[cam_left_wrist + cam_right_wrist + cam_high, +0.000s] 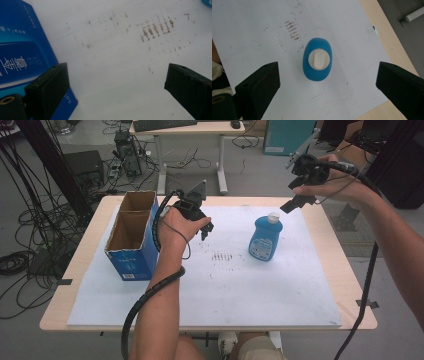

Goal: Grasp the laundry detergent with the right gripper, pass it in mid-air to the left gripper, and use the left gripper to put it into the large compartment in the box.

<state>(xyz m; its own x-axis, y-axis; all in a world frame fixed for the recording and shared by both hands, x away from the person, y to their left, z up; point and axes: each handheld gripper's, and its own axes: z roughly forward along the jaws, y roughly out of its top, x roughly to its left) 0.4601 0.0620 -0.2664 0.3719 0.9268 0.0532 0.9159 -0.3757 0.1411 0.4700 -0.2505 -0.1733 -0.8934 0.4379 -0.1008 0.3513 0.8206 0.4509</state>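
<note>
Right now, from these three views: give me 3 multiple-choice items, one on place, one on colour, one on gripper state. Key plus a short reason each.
1. Where does the box stand relative to the bottle?
A. to its left on the sheet
B. to its right
C. on top of it

2. What colour is the bottle's cap?
A. red
B. white
C. black

3. How is the right gripper?
A. shut on the bottle
B. shut on nothing
C. open, above the bottle

Key: 1 A, the high view shows the box at the sheet's left edge and the bottle right of centre. 2 B, the right gripper view shows a white cap on the blue body. 3 C, its fingers stand wide apart with the bottle seen from above between them, untouched.
</note>
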